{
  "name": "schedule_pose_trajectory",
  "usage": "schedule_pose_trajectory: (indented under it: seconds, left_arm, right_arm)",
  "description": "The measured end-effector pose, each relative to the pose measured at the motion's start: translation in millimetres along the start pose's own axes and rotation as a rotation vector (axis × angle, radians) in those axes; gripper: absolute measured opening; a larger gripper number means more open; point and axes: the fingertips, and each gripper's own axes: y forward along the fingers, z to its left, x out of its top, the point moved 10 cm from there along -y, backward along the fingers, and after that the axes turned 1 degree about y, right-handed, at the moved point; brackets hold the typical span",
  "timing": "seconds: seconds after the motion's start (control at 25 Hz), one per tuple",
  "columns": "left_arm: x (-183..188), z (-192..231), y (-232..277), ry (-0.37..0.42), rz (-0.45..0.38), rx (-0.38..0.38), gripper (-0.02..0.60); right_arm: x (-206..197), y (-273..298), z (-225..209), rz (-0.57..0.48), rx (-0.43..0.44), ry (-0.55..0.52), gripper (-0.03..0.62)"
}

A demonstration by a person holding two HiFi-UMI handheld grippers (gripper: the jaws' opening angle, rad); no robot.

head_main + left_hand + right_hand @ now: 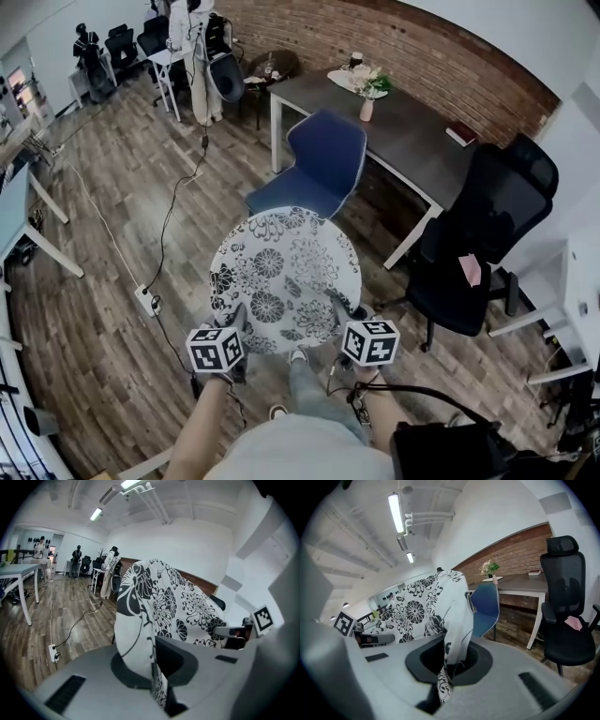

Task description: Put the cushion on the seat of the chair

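left gripper (234,328) clenched on the cushion (284,278), hem pinched between its jaws; right gripper (342,314) same on the opposite side

cushion is round and floral, held in the air between the 2, over the floor and short of the blue chair (323,159)

the blue chair's seat (286,200) shows bare just past the cushion's far rim

status: cushion grasped and up; placing is left, i.e. carry forward, lower onto the seat, let go with both

taking blue as the target; a black office chair (487,234) stands off right by the counter (422,127)

views: only the head view shows the cushion-to-seat gap. Gripper views confirm both pinches. Right gripper view catches both chairs; in the left gripper view the cushion blocks the blue one, leaving floor, a cable (70,627) and people far back
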Motion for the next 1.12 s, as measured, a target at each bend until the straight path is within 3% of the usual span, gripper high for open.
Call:
schedule_pose_trajectory:
  seconds: [0.44, 1.12]
  left_arm:
    - [115.8, -12.1, 137.0, -0.021, -0.035, 0.018, 0.009]
    - [161.8, 18.1, 240.6, -0.016, 0.003, 0.01, 0.009]
  right_arm:
    - [121.7, 109.9, -87.3, 0.001, 0.028, -0.031, 0.011]
    - [158.5, 212.7, -135.3, 0.04, 0.029, 0.001, 0.011]
